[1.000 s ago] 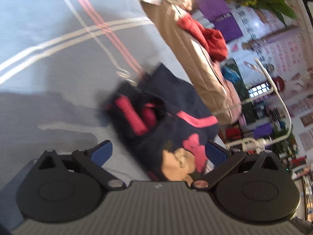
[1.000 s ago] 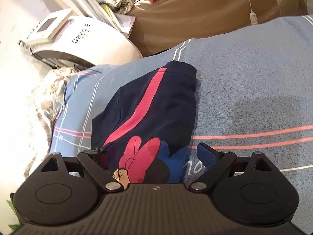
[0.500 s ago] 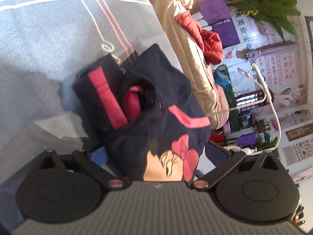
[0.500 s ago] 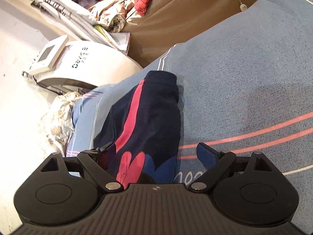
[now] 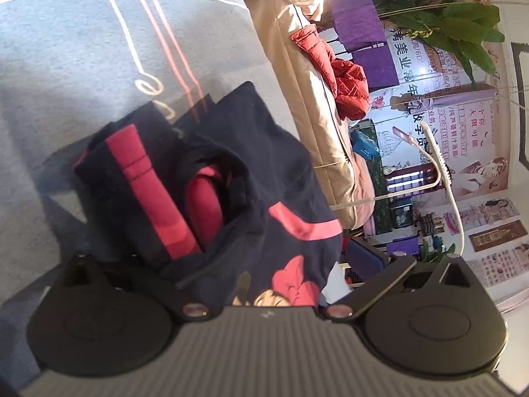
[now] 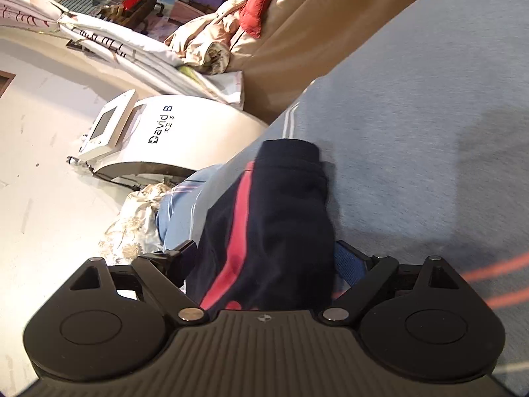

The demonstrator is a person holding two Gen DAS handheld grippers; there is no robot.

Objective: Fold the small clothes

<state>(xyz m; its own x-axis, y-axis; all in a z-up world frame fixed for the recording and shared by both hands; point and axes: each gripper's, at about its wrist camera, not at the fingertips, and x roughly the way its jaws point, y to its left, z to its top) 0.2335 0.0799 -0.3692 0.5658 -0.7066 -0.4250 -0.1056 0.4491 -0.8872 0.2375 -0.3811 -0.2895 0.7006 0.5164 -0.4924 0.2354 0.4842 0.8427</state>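
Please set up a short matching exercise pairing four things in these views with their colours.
Things:
1. small garment
2. puffer jacket
3. bedsheet
4. machine

Colours:
A. white
B. navy with a pink stripe
C. red
D. grey-blue with thin stripes

Pairs: 1-B, 2-C, 3-D, 4-A

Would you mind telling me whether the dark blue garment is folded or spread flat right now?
Neither: the dark blue garment is bunched, its pink-striped sleeves heaped over the body on the bedsheet.
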